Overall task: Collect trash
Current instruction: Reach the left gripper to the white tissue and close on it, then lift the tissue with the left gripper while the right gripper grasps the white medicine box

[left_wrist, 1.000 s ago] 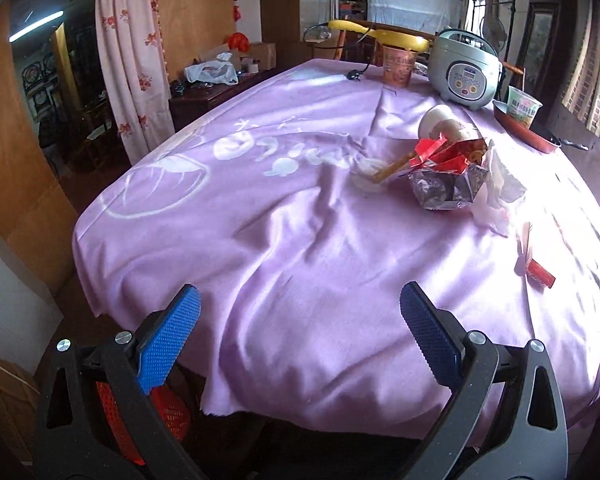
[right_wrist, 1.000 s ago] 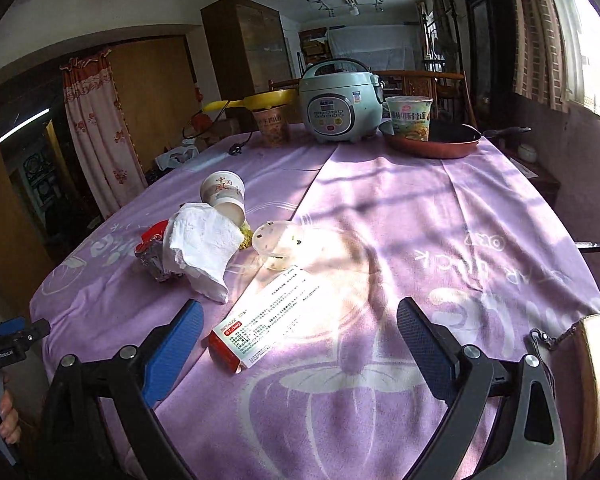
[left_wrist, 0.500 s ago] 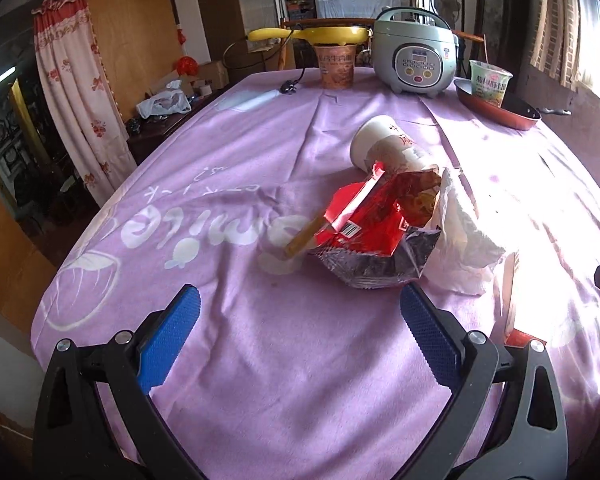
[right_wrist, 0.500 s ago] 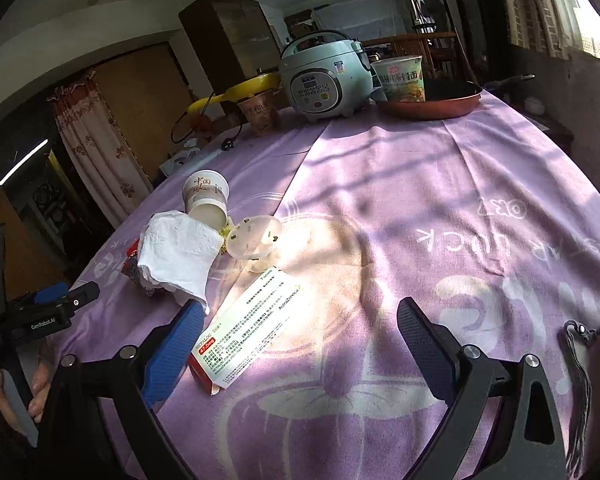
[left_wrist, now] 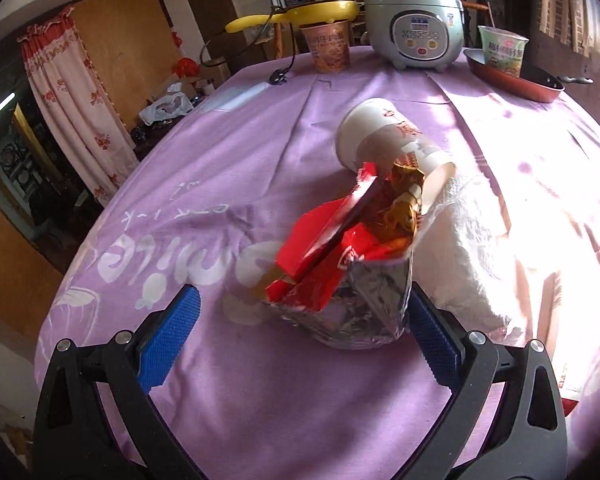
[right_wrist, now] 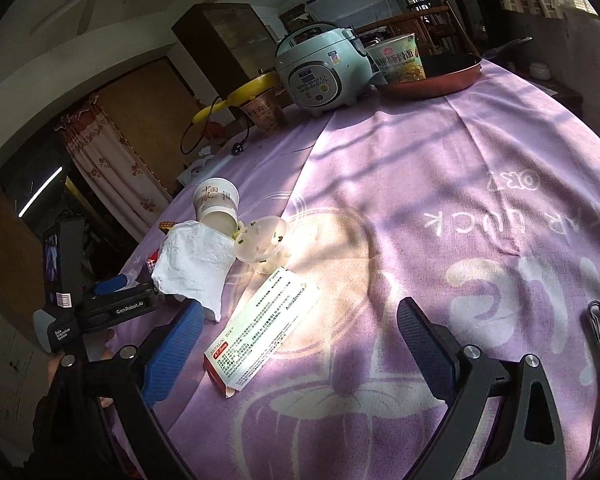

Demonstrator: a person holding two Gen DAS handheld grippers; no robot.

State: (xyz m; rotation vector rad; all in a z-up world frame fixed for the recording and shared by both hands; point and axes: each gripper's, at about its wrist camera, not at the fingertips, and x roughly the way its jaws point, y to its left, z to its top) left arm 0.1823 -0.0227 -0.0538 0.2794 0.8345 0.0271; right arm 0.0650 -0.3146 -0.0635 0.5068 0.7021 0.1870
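Left gripper [left_wrist: 300,334] spread wide around crumpled red-and-silver foil snack bag [left_wrist: 340,280], frame centre. Right gripper [right_wrist: 300,344] wide, over flat white-and-red medicine carton [right_wrist: 264,326], lower centre.

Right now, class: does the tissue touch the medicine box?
Apart. The right wrist view shows purple cloth between the tissue's lower tip and the medicine box.

Daylight enters from the window side at right, overexposing the white tissue [left_wrist: 472,248] and the purple tablecloth [left_wrist: 560,208] beside it. Barred shadows stripe the cloth in the right wrist view. The room at left is dim. Fisheye distortion curves both views; corners vignette black.
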